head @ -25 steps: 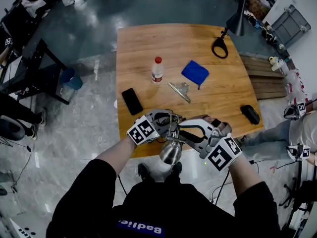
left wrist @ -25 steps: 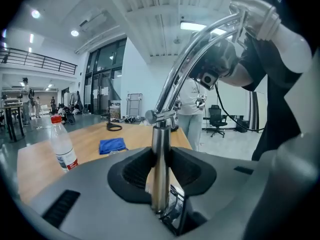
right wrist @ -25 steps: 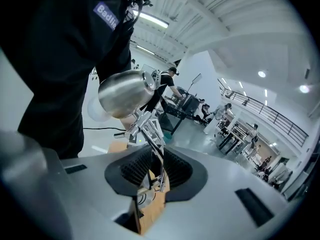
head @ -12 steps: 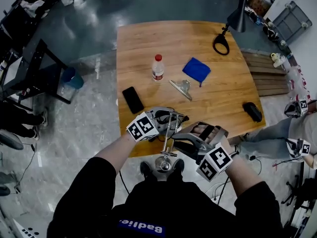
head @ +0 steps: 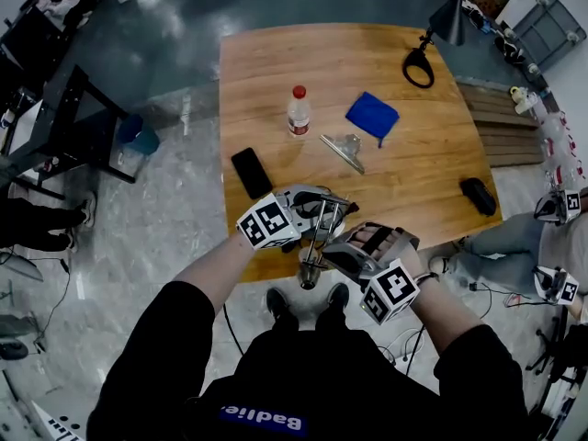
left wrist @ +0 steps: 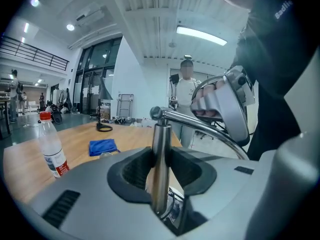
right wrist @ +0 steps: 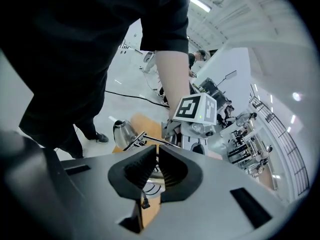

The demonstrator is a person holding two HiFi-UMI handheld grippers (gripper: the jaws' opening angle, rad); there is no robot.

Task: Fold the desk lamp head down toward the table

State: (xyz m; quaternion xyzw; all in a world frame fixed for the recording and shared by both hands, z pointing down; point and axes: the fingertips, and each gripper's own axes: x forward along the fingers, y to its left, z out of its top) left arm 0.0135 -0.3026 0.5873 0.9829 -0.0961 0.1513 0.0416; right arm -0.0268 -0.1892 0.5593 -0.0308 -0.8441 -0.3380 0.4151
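A silver desk lamp stands at the wooden table's (head: 276, 53) near edge. My left gripper (head: 320, 213) (left wrist: 161, 159) is shut on its upright post (left wrist: 160, 174). From the post's top joint the curved upper arm (left wrist: 210, 129) runs right toward the other gripper. The lamp head (head: 309, 272) (right wrist: 121, 130) hangs low, below the table edge. My right gripper (head: 338, 249) (right wrist: 156, 156) sits by the thin arm rods (right wrist: 147, 139); its jaws are closing, almost together, with nothing seen between them. The rods cross just beyond its tips.
On the table lie a black phone (head: 251, 172), a water bottle (head: 298, 110), a metal clip (head: 344, 151), a blue cloth (head: 372, 116) and a black case (head: 478, 196). A black lamp (head: 432, 44) stands at the far right corner. People with grippers sit at the right (head: 556, 205).
The lamp head has swung down from beside the grippers to below the table edge. My right gripper has dropped lower and nearer to me. The left gripper has stayed put.
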